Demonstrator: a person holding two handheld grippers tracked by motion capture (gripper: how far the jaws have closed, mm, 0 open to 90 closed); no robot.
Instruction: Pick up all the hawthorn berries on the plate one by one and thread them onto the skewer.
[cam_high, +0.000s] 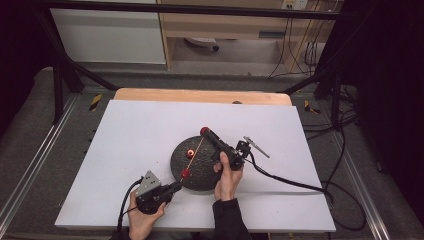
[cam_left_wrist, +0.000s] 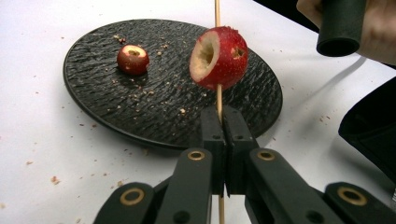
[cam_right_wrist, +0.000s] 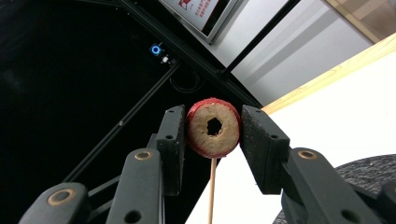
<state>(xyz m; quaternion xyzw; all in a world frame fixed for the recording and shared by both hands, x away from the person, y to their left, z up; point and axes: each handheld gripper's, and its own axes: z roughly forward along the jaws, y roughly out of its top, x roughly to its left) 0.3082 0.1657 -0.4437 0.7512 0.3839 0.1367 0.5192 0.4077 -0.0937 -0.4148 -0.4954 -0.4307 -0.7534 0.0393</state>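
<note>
A thin wooden skewer slants over a round black plate. My left gripper holds its near end, jaws shut on the skewer just below a cored red fruit threaded on it. My right gripper is at the far end, shut on a second cored red fruit with the skewer beneath it. A third red fruit lies loose on the plate, also seen as the fruit left of the skewer.
The plate sits on a white board over a wooden table. Crumbs dot the board by the plate. A black cable trails right from the right gripper. A black frame stands at the back.
</note>
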